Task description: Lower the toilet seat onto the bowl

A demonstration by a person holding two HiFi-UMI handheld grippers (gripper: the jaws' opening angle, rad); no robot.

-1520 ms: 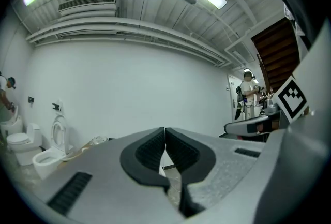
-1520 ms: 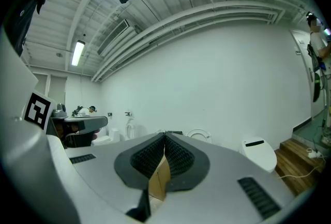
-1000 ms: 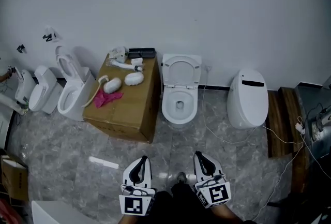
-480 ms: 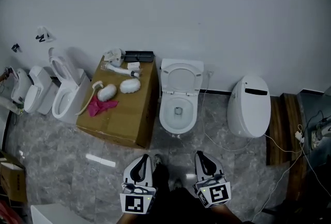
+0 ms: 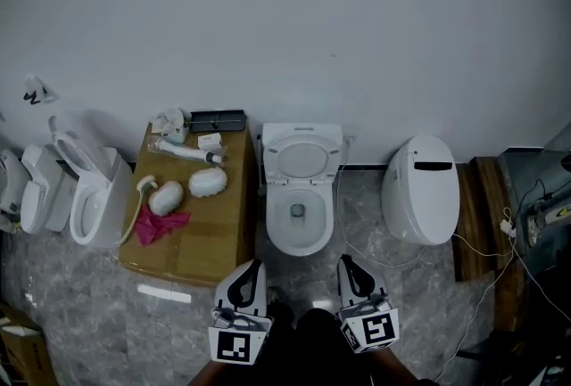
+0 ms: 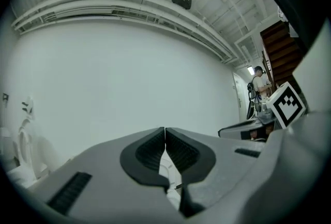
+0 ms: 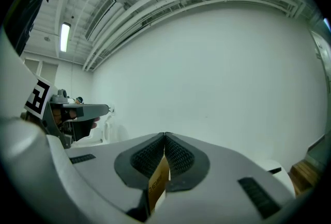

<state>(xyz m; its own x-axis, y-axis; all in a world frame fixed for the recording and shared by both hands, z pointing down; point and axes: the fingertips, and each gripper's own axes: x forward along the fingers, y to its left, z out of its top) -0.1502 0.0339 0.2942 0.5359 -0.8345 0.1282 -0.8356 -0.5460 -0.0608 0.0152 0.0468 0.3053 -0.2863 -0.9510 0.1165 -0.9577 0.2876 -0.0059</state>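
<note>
In the head view a white toilet stands against the wall, its bowl (image 5: 297,217) open. Its seat (image 5: 303,154) is raised, leaning back toward the wall. Both grippers are held low at the bottom of that view, pointing at the toilet and well short of it. My left gripper (image 5: 258,263) is shut with nothing between its pads (image 6: 155,146). My right gripper (image 5: 343,258) is also shut and empty. In the gripper views each pair of jaws meets at the tip, left gripper (image 6: 165,130) and right gripper (image 7: 165,135), aimed up at the white wall.
A cardboard box (image 5: 201,228) left of the toilet carries hose parts and a pink cloth (image 5: 159,224). Another open toilet (image 5: 89,197) stands further left. A closed white toilet (image 5: 421,188) is on the right, with cables (image 5: 486,243) and wooden boards (image 5: 471,224) beyond it.
The toilet has drifted toward the middle of the head view and looks a little nearer. Both grippers stay shut at the bottom of the view.
</note>
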